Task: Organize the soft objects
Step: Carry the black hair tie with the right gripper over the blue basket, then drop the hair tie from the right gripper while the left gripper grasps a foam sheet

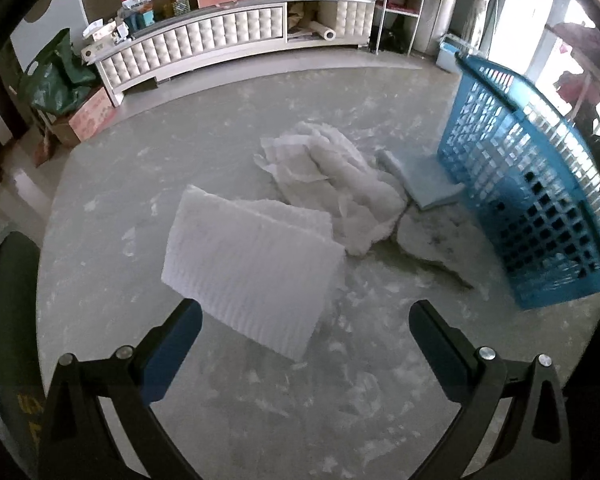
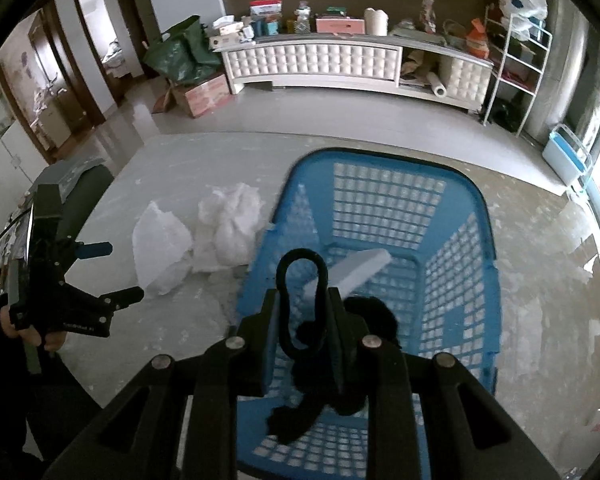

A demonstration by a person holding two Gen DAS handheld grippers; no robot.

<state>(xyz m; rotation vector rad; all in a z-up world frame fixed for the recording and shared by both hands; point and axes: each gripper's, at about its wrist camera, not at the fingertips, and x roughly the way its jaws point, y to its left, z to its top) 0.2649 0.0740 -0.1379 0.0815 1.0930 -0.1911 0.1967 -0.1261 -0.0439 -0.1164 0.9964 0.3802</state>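
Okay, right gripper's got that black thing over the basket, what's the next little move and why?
Probably open the right gripper and let the black item drop. It hangs above the blue basket, where a foam piece already lies, so a release should land it inside. The left gripper is open, free for the white foam sheet.

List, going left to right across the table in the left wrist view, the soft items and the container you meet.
White foam sheet → crumpled white wadding → pale blue foam pad → blue basket.
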